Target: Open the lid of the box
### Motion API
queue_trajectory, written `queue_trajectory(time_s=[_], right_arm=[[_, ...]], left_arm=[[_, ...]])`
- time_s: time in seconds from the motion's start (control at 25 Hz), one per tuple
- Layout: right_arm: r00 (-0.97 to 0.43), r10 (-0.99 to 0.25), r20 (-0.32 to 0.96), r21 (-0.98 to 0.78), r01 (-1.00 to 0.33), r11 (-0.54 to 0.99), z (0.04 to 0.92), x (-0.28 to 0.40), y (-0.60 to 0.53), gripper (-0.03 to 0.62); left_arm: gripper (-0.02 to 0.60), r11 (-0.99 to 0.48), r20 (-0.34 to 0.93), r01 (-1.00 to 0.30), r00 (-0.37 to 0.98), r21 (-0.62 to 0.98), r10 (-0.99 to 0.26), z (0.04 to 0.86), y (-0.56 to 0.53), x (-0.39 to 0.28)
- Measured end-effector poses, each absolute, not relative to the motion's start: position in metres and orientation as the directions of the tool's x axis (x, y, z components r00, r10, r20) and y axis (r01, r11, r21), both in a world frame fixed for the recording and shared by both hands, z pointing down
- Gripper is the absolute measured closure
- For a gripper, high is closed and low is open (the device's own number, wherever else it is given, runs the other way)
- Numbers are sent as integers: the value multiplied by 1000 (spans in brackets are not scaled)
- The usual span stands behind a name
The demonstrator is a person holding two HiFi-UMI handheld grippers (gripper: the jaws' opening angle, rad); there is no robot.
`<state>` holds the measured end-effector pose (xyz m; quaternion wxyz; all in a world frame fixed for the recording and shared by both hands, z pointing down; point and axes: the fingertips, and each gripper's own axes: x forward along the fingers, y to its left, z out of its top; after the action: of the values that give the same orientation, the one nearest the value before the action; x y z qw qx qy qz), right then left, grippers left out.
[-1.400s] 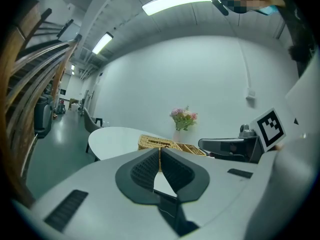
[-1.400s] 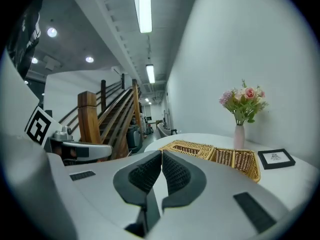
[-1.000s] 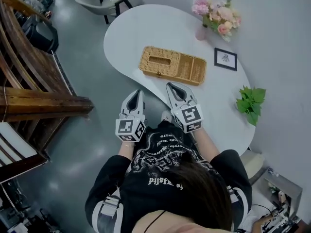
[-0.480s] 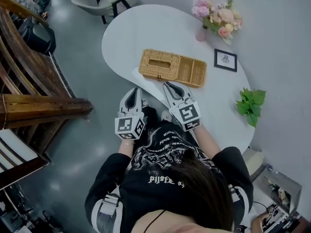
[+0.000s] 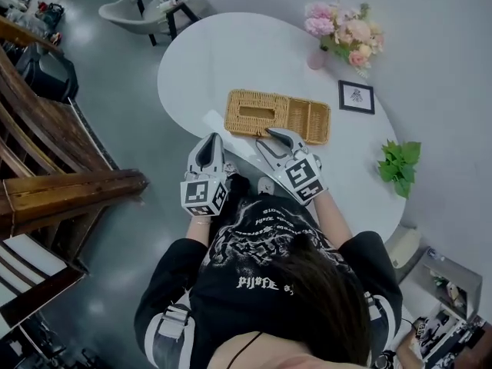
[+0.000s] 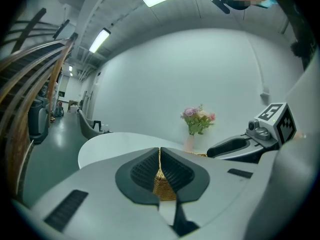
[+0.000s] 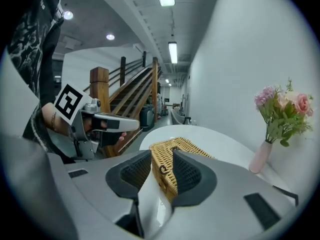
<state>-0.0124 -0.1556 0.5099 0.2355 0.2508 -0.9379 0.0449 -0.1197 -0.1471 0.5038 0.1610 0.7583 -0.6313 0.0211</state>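
White table, box before right gripper

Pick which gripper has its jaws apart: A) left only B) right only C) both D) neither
B: the jaws of the right gripper have just been opening and stand apart, the end of the wicker box showing between them unpressed; those of the left gripper meet.

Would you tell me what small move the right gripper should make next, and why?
Probably ease the right gripper forward until its jaws straddle the small loop on the near edge of the wicker box. The jaws have just been opening and stand apart; the loop shows in their gap, ungripped, and the lid lies closed.
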Motion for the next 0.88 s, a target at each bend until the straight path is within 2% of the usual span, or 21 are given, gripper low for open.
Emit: queue_trajectory(time_s=[0.44,0.64,0.76,0.88], right_arm=[[-655,-399,642,179,-379,908,548,-30,-160,436],[-604,-423,675,225,-377,898,557,-26,-168,478],[-595,-423,683,239,-365,900,555,-27,-169,556],[-596,-397,698,222,-346,911,556,-29,-168,557]], left_arm=[[555,-194,259,-957,248,216,-934,518,-172,-137],[555,-230,268,-942,293,244,-918,524,-182,-138],[555,-245,263,-936,310,251,-914,524,-189,-140],[555,-261,259,-935,321,242,-911,524,-196,-143]])
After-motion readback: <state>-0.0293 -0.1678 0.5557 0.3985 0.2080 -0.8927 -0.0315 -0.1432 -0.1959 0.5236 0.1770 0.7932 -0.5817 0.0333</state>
